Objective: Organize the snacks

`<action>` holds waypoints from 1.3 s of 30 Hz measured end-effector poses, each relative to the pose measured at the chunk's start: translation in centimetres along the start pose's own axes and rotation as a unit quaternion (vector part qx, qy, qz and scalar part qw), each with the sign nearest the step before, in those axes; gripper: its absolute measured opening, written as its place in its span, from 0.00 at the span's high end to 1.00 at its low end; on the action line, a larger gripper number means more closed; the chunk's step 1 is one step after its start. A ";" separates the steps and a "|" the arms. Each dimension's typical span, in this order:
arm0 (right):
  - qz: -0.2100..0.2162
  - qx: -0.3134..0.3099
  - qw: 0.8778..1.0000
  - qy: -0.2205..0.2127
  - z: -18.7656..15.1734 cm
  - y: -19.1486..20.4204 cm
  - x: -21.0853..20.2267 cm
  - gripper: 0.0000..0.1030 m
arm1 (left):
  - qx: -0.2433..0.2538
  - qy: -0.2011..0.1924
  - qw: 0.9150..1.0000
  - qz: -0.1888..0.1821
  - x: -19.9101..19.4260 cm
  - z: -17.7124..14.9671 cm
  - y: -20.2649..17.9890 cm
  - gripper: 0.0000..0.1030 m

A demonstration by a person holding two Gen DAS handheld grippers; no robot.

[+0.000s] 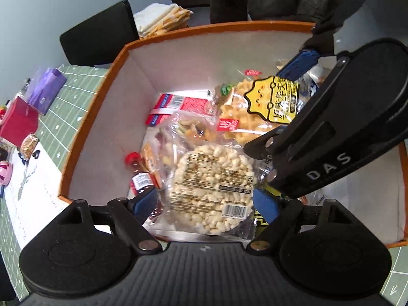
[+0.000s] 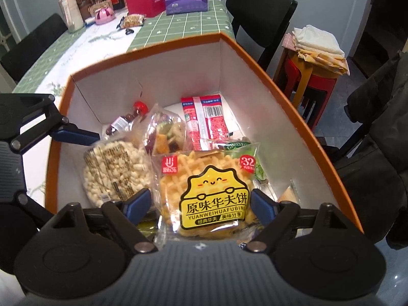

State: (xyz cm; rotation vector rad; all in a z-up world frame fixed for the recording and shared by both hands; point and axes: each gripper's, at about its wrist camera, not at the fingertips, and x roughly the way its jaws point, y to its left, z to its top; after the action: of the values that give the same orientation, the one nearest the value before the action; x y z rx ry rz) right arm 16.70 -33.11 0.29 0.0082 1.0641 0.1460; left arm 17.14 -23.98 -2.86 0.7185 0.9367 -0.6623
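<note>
Now both hand-held grippers, left and right, hang spread inside the box, over rice cake and waffle. Releasing seems done. Next, probably fetch the snack at upper left.

In the box below me: puffed-rice pack left of waffle pack | mixed-snack bag behind them | sachets right of that bag | bottle in the far-left corner | box on the table
</note>
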 end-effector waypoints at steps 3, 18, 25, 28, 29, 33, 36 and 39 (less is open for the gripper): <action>0.001 0.004 1.000 -0.009 0.0 0.1 -0.9 0.20 | -0.020 -0.015 1.000 0.001 -1.0 0.0 0.5 0.04; -0.007 0.071 0.993 -0.091 -1.1 0.3 -8.2 0.12 | -0.198 -0.116 0.972 -0.046 -8.6 -1.8 3.6 0.04; -0.058 0.122 0.979 -0.155 -4.1 1.0 -12.7 0.05 | -0.270 -0.155 0.949 -0.044 -11.4 -3.6 1.8 0.03; -0.075 0.132 0.972 -0.181 -6.0 1.5 -14.5 0.03 | -0.289 -0.166 0.942 -0.031 -12.2 -4.4 0.6 0.00; -0.080 0.134 0.970 -0.186 -6.6 1.7 -14.9 0.03 | -0.288 -0.166 0.943 -0.021 -12.4 -4.5 0.1 0.00; -0.100 0.153 0.964 -0.193 -9.0 2.2 -16.0 0.03 | -0.295 -0.170 0.940 0.016 -12.9 -5.2 -1.5 0.00; -0.114 0.155 0.962 -0.193 -10.0 2.5 -16.4 0.03 | -0.333 -0.162 0.928 0.038 -12.5 -6.0 -1.9 0.00; -0.132 0.155 0.960 -0.191 -10.6 2.7 -16.5 0.03 | -0.368 -0.142 0.918 0.030 -12.0 -7.0 -1.1 0.00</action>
State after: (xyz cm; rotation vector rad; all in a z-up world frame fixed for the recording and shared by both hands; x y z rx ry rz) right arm -0.72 -33.13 9.66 0.1700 0.6828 -0.2578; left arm 7.81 -16.87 4.62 -0.0247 0.8038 -0.3003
